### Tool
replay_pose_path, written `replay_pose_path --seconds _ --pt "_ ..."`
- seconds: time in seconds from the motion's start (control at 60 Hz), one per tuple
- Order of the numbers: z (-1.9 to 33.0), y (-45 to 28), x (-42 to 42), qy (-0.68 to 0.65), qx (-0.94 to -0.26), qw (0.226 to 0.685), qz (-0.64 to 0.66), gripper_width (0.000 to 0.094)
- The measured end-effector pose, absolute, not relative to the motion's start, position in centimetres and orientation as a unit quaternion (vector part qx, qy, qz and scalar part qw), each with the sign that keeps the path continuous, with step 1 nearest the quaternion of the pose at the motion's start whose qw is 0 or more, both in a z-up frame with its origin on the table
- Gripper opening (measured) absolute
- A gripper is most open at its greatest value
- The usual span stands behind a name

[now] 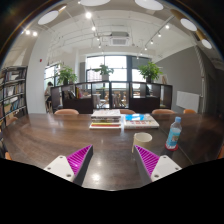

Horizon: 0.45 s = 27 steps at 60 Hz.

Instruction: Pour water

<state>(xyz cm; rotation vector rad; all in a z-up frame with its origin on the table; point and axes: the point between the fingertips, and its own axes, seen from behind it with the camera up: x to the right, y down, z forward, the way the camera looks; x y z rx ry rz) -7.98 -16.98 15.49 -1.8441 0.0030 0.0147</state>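
A clear plastic water bottle (174, 133) with a blue label stands on the dark wooden table (60, 135), ahead of my fingers and off to the right. A small pale cup (143, 138) sits on the table just beyond the right finger (149, 159). My gripper (112, 160) hovers low over the table, open, its two magenta pads wide apart with only bare tabletop between them. The left finger (76, 159) touches nothing.
Books (105, 122) and a flat box (140, 121) lie stacked near the table's far side. Chairs (66, 112) line the far edge. Behind are potted plants (150, 71), shelving (12, 92) on the left and large windows.
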Motion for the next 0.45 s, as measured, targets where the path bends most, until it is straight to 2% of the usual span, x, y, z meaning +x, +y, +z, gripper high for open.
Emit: replay_pose_path --seconds 0.25,0.45 --pt "17.2 -19.0 -11.1 -0.025 -0.79 0.612 0.005 0.0822" --pt "17.3 -19.7 -11.8 -0.036 -0.787 0.616 0.01 0.0822"
